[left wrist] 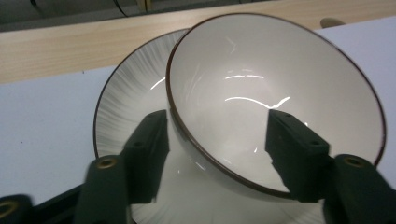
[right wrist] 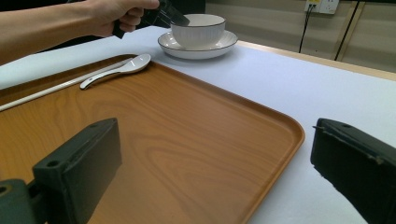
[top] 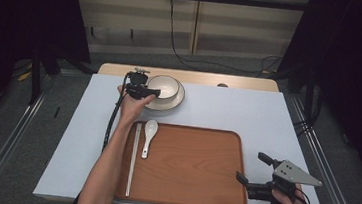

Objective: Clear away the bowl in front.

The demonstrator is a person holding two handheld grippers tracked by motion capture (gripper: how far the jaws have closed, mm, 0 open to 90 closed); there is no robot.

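Note:
A white bowl [top: 165, 86] with a dark rim stands on a white plate [top: 175, 103] at the far middle of the table. My left gripper [top: 150, 92] is open at the bowl's left rim. In the left gripper view the bowl [left wrist: 261, 70] has its wall between the jaws, one jaw outside over the plate [left wrist: 126, 93] and one inside. My right gripper [top: 251, 167] is open at the right edge of the wooden tray [top: 197, 169], with nothing between its jaws. The right gripper view shows the bowl [right wrist: 198, 29] upright on the plate [right wrist: 201, 50].
A white spoon [top: 148, 136] and a pair of pale chopsticks [top: 133, 160] lie along the tray's left side, also seen as spoon [right wrist: 119, 71] and chopsticks [right wrist: 42, 95]. A light cloth [top: 248, 113] covers the table. Cables trail on the floor beyond.

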